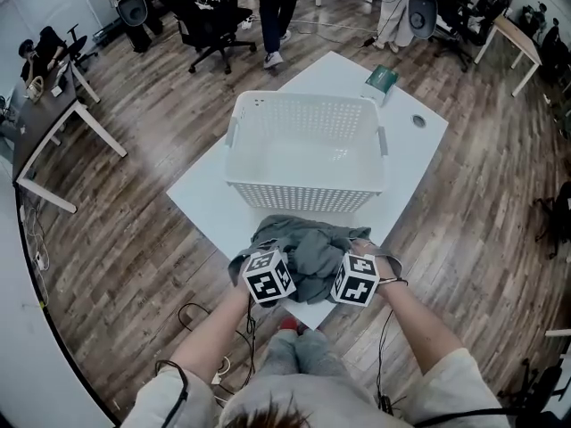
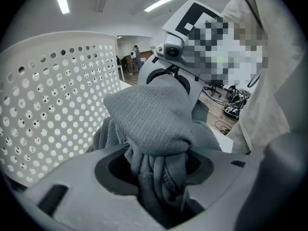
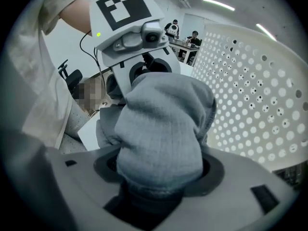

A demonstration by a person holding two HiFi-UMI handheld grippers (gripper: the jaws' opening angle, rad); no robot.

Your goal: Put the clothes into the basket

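Observation:
A crumpled grey garment (image 1: 308,243) lies on the near corner of the white table (image 1: 207,199), just in front of the empty white perforated basket (image 1: 303,190). My left gripper (image 1: 278,269) is at the garment's left side and my right gripper (image 1: 346,273) at its right, facing each other. In the left gripper view, grey cloth (image 2: 149,119) is bunched and pinched in the left gripper (image 2: 159,177), with the basket wall (image 2: 53,100) to the left. In the right gripper view, a thick fold of cloth (image 3: 163,124) fills the right gripper (image 3: 154,177), and the basket (image 3: 255,95) stands to the right.
A green box (image 1: 382,78) and a round cable port (image 1: 419,120) are on the table's far corner. A person (image 1: 277,7) stands beyond the table among office chairs (image 1: 210,25). A desk (image 1: 53,105) stands at left. Cables lie on the wooden floor near my feet.

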